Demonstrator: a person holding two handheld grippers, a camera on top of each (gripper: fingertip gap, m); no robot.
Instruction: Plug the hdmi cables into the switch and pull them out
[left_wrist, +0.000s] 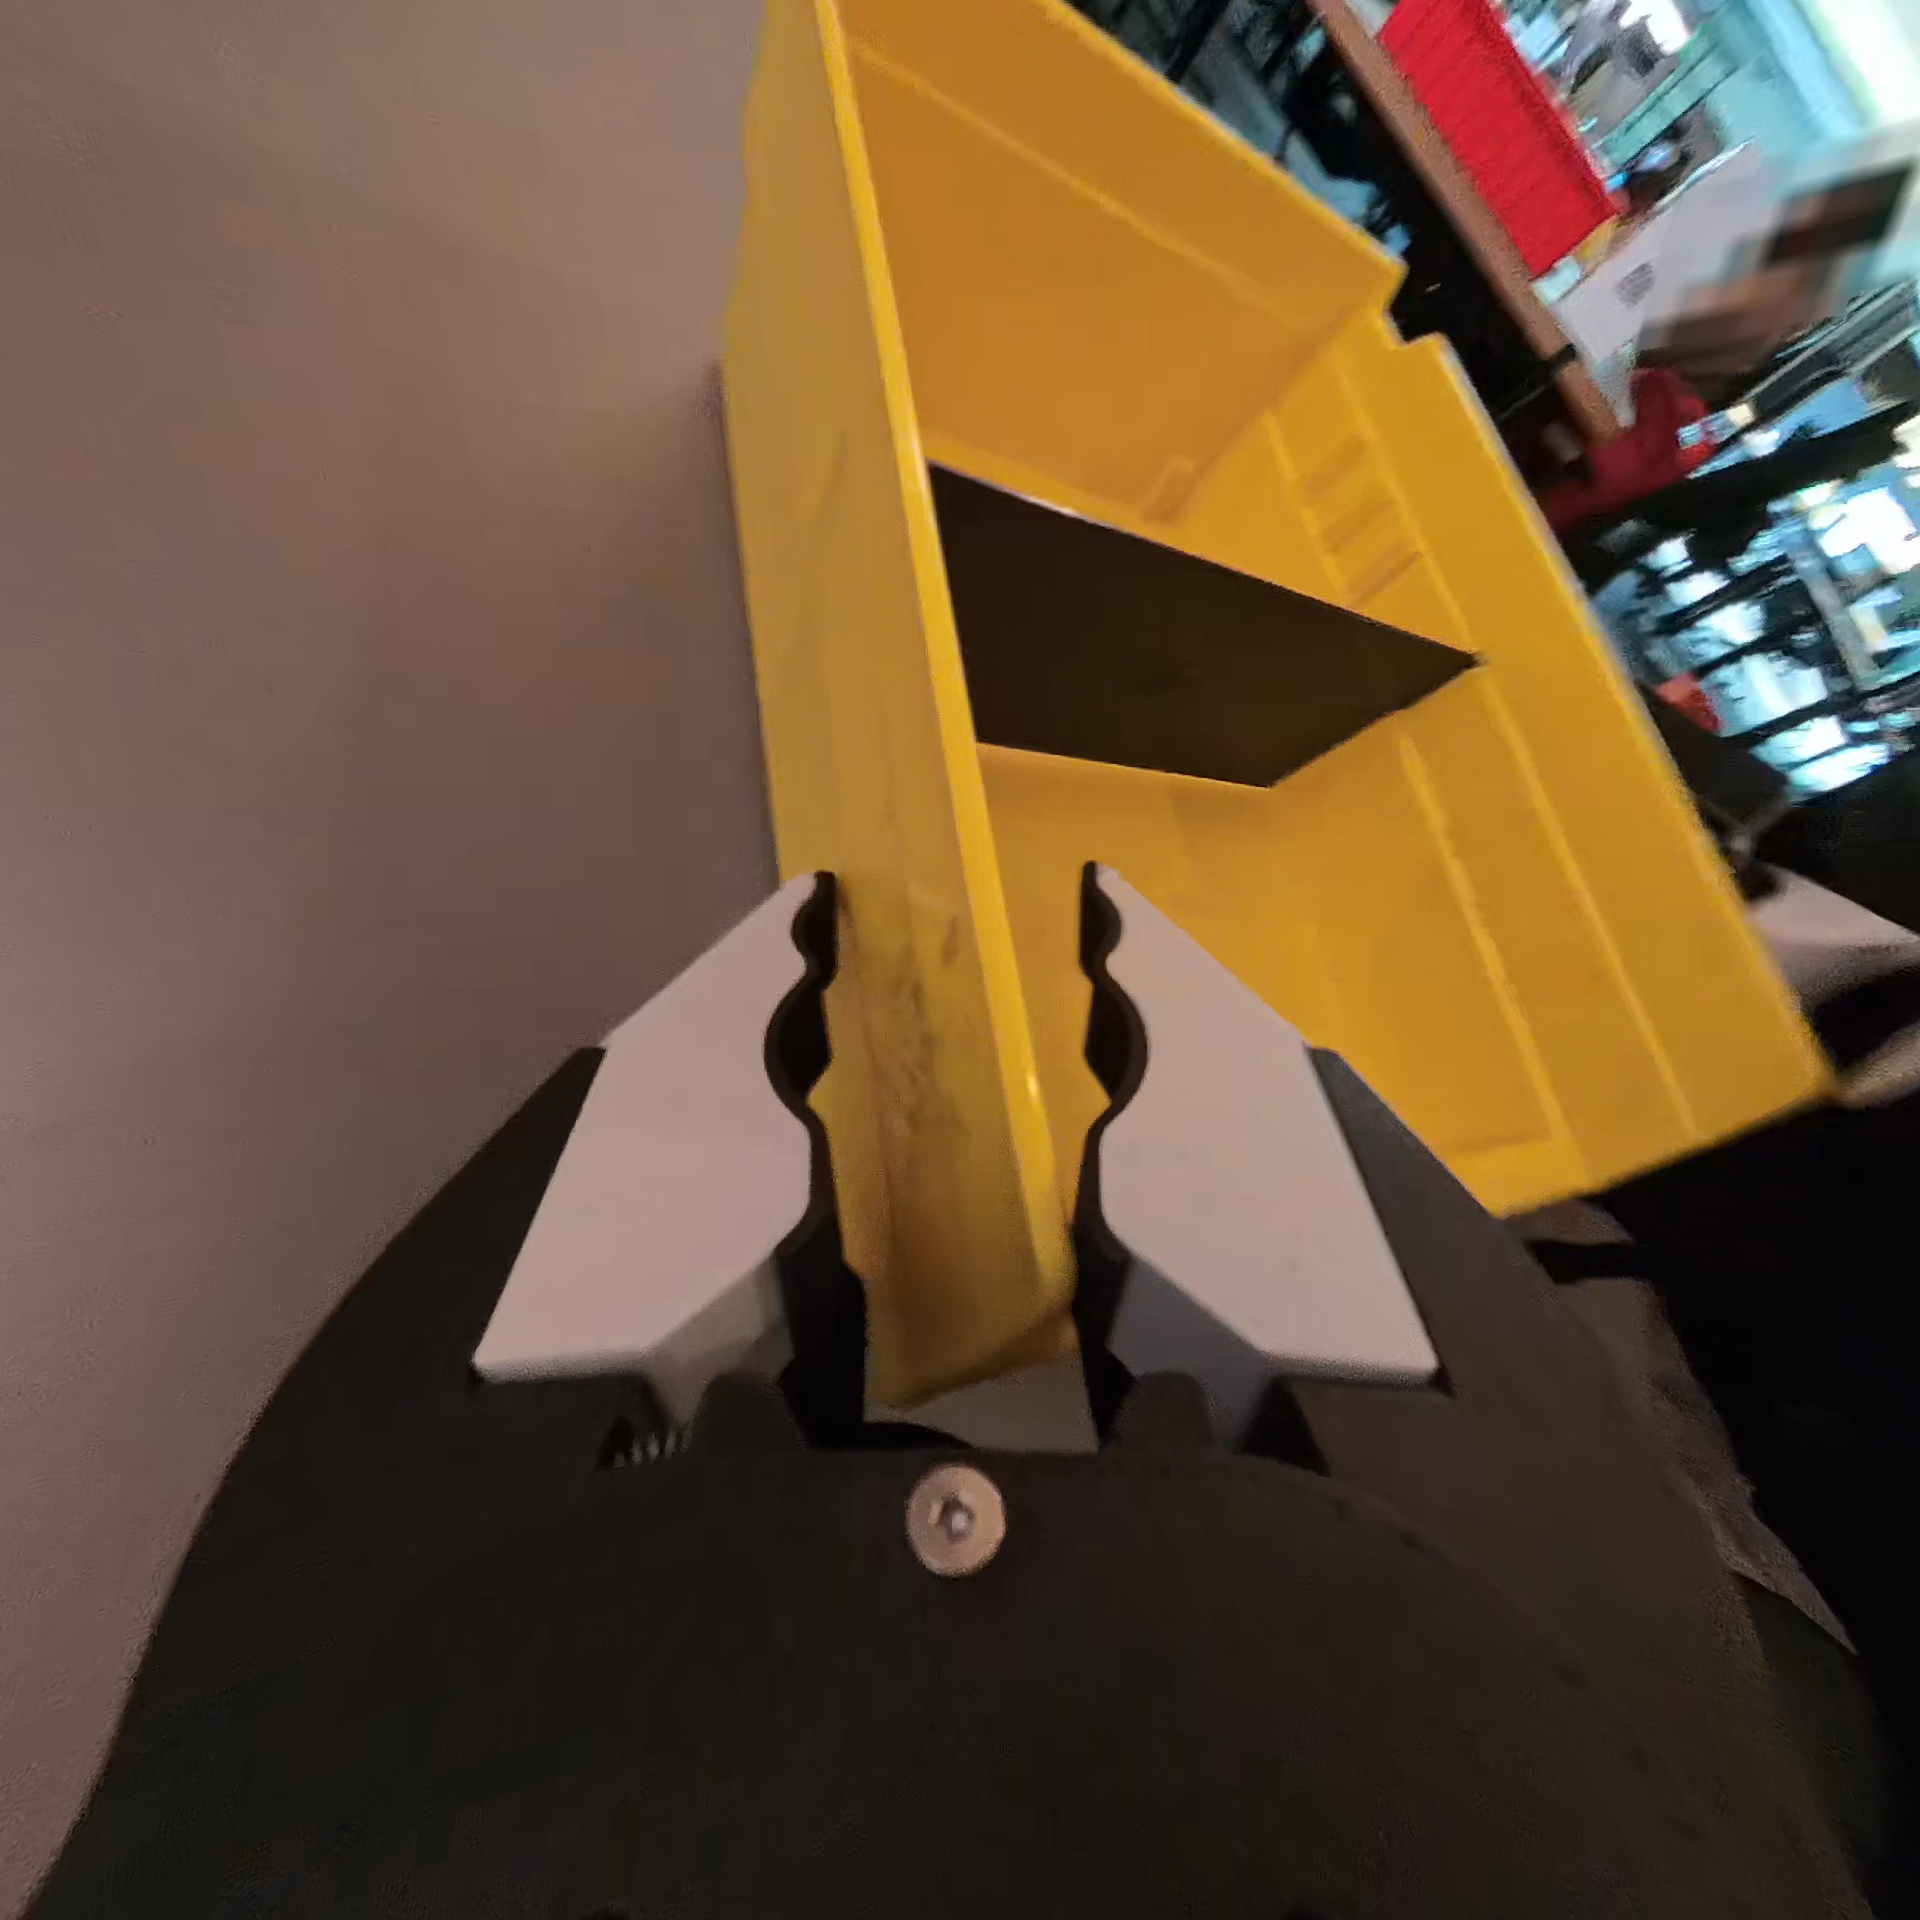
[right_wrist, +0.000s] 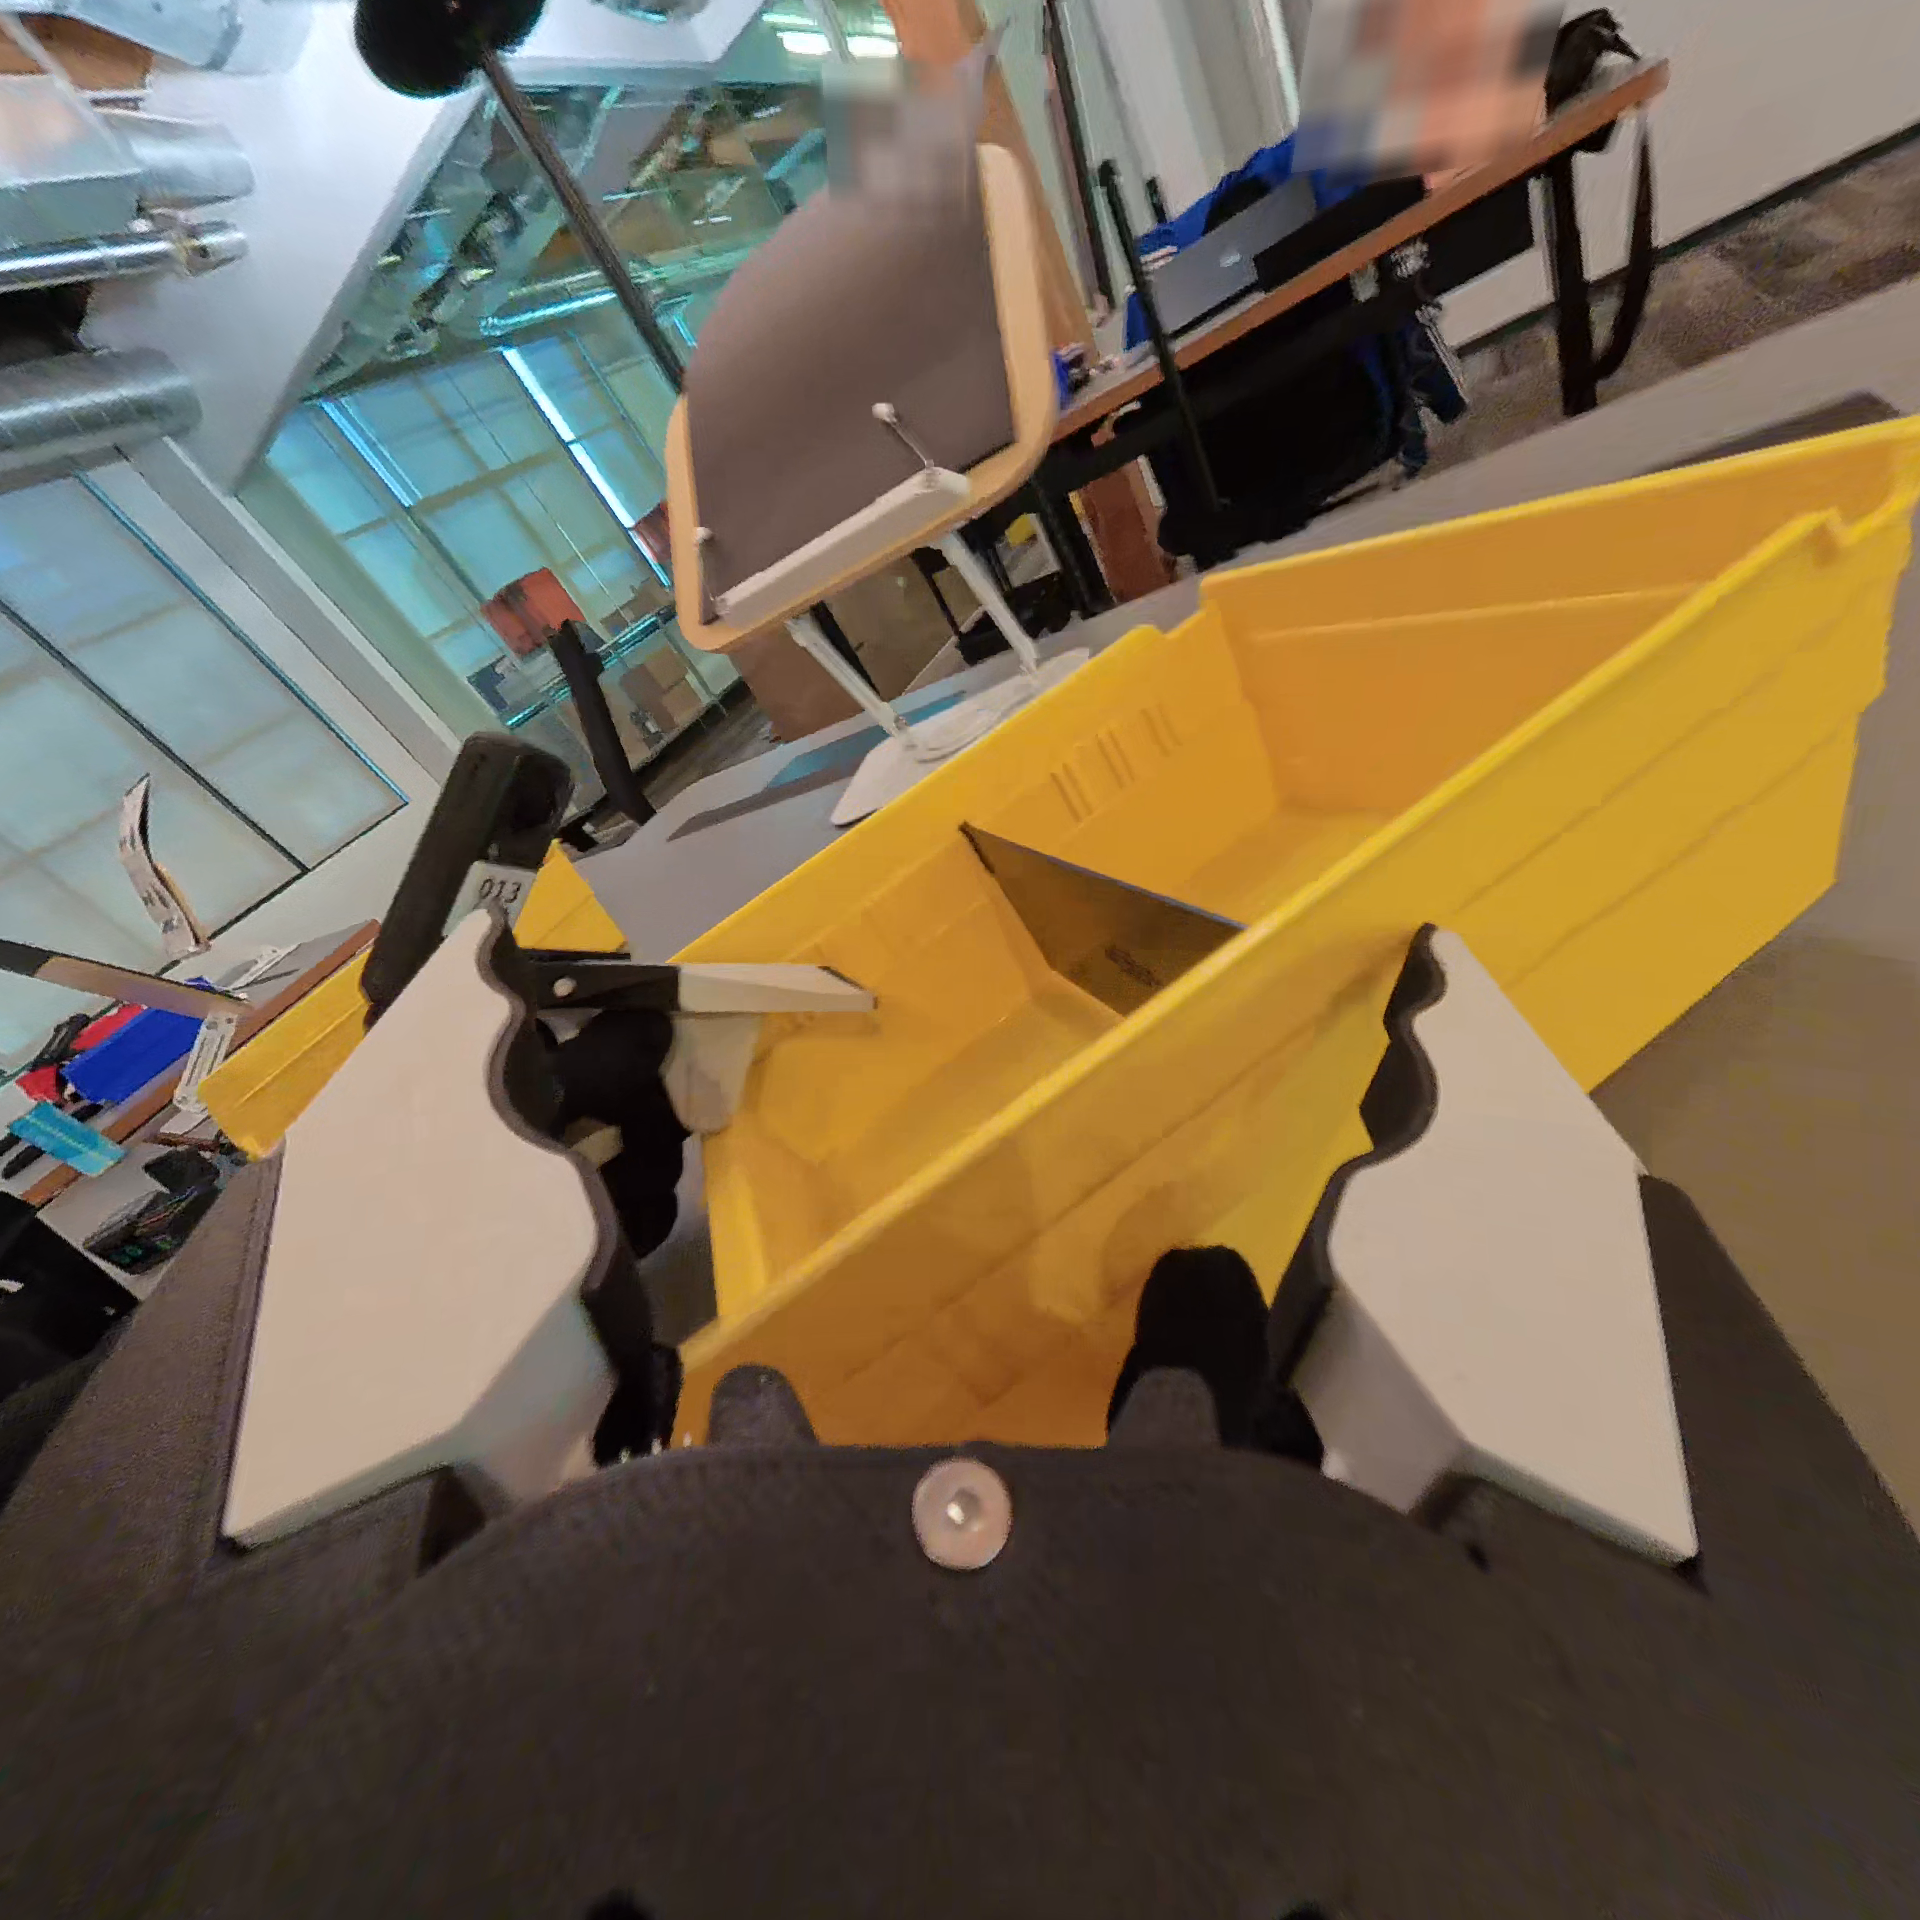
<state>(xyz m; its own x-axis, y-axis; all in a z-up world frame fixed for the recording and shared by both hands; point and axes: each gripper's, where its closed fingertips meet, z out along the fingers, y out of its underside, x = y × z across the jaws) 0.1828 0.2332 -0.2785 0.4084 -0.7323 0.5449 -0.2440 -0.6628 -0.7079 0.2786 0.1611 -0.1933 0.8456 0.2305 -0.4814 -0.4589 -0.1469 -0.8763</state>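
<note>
Yellow plastic fills the narrow gap of the left gripper (left_wrist: 956, 883): its jaws are nearly together, pinching the side wall of a long yellow bin (left_wrist: 1091, 343) that stretches away from the fingers. A black divider (left_wrist: 1143, 644) crosses the bin partway along, and the compartments on either side of it look bare. In the right wrist view the right gripper (right_wrist: 961, 940) stands spread wide, holding nothing, with the near corner of the same bin (right_wrist: 1558, 748) between its fingers and the left gripper (right_wrist: 707, 992) clamped on the far wall. Neither view shows any hdmi cable or switch. Around the bin lies a grey table (right_wrist: 1766, 1143), and farther off stand a desk (right_wrist: 1299, 312) and glass walls.
</note>
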